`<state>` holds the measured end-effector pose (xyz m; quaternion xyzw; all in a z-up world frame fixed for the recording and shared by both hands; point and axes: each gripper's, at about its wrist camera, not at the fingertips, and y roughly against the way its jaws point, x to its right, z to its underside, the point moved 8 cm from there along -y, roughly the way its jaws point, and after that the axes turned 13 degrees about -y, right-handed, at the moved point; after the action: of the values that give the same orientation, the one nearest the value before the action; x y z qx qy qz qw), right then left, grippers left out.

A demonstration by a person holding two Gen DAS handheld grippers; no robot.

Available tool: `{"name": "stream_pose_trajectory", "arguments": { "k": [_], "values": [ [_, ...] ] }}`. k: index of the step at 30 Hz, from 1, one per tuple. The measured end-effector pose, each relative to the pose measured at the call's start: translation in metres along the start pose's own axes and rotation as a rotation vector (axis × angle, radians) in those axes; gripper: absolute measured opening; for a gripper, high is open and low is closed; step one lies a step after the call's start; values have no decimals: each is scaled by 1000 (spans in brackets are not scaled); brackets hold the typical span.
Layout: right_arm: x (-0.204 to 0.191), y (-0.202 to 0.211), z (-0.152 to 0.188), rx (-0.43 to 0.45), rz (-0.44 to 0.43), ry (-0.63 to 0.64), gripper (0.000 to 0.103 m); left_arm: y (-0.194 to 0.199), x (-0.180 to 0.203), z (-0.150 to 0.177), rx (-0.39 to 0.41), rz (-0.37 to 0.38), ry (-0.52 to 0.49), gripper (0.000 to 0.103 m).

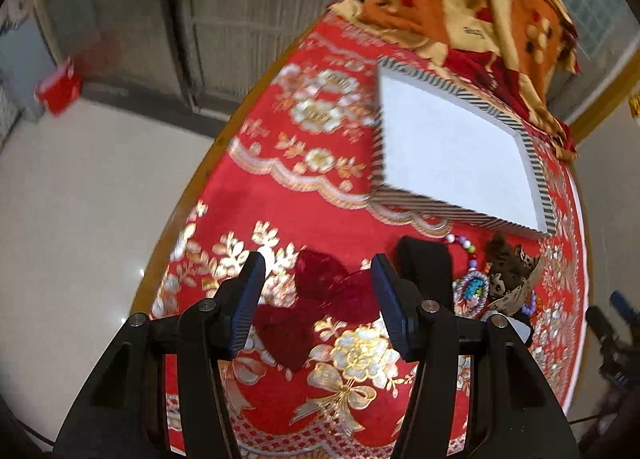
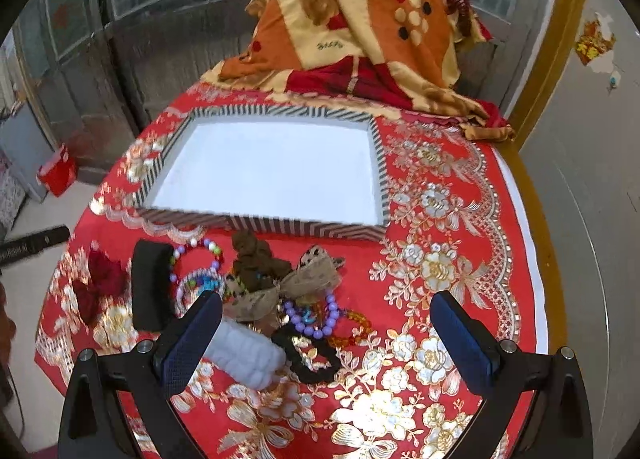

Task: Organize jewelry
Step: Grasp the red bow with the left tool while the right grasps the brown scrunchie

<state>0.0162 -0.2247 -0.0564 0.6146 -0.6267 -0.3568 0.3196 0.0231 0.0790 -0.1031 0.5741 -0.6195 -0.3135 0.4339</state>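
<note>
A white tray with a striped rim lies on the red floral tablecloth, with nothing in it. In front of it lies a heap of accessories: a dark red bow, a black band, beaded bracelets, a brown scrunchie, a beige bow, a purple bead bracelet, a black scrunchie and a white fluffy band. My left gripper is open just above the dark red bow. My right gripper is open over the right part of the heap.
A folded orange and red blanket is heaped at the table's far end behind the tray. The table edge drops to a pale floor on the left. A red box sits on the floor by the wall.
</note>
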Motion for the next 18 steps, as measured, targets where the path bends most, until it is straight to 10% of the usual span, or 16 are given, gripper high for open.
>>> {"name": "stream_pose_trajectory", "arguments": {
  "k": [18],
  "values": [
    [-2,-73,15,-207,-198,-67,83,-44,-1,25,-141,-49,-73,54]
  ]
}}
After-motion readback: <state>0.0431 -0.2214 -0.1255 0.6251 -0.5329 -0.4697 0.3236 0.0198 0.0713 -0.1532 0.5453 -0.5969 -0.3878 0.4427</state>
